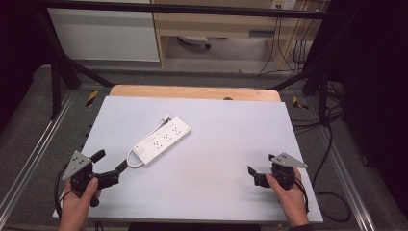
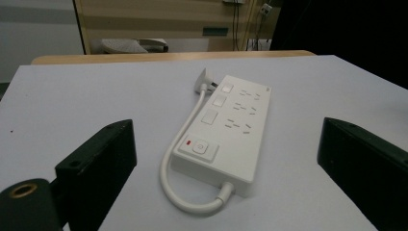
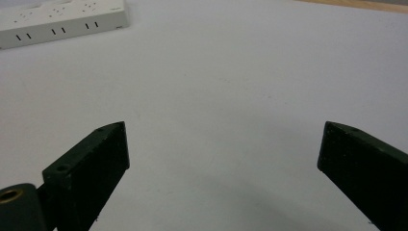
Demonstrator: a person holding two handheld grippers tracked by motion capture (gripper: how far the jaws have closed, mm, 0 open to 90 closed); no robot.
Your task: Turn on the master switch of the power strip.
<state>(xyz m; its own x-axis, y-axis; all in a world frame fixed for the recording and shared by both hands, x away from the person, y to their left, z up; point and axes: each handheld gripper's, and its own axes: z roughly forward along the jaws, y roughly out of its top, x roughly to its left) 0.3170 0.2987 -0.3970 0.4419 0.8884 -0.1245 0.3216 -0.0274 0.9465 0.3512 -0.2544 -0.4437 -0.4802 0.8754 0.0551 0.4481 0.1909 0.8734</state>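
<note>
A white sheet-covered tabletop (image 1: 216,183) is seen from above, with a strip of bare wood left showing along its far edge. A white power strip (image 1: 162,139) is laid flat on it, left of the middle and turned on a diagonal, so that its switch end is pointed toward the near left corner. In the left gripper view the power strip (image 2: 230,126) is found straight ahead, between the lines of the two black jaws and a little beyond them; rows of sockets are seen on its top, and a square button with a small red mark beside it is seen at the near end. Its short white cable (image 2: 180,163) is looped out of the near end and run back along one side to a white plug (image 2: 204,79) lying at the far end. The left claw (image 1: 111,165) is held near the front left corner of the tabletop, just beside the near end of the power strip but apart from it, with its jaws spread wide and nothing between them. The right claw (image 1: 259,167) is held well apart from the strip, near the front right corner, low over the bare sheet; its jaws are likewise parted and nothing is gripped.
</note>
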